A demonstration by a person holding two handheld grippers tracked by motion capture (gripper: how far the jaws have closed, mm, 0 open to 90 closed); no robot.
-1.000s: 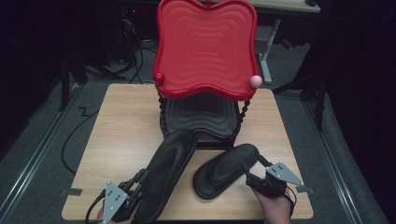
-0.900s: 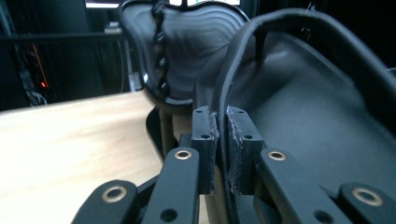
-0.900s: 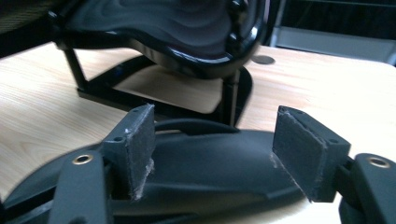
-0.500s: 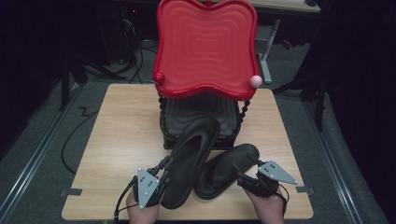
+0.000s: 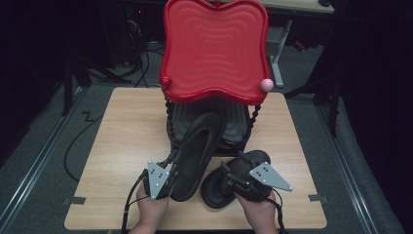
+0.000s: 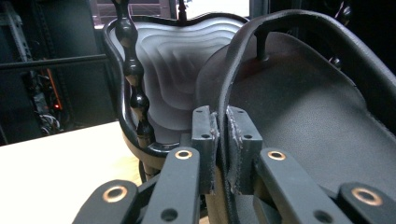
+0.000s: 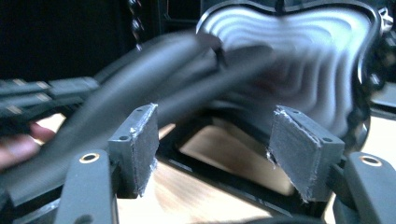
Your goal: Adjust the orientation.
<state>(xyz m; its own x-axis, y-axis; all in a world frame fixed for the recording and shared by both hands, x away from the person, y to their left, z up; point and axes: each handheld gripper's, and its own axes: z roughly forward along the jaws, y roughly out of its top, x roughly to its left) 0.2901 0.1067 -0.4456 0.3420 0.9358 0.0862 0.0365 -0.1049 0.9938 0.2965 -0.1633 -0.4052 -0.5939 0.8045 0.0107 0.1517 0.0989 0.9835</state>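
Now L gripper (image 6: 219, 154) pinches sandal strap (image 6: 233, 70); R gripper (image 7: 215, 154) agape.

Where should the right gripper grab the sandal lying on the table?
Take the sandal by its strap, coming from the person's side. The sole lies flat on the table, too wide to pinch, while the strap is thin; the left gripper holds its own sandal that way.

Dark lab (cables (image 5: 141, 53), lone wooden table (image 5: 131, 126)).

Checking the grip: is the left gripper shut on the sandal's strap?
Shut: the left gripper has both pads pressed on the sandal's strap.
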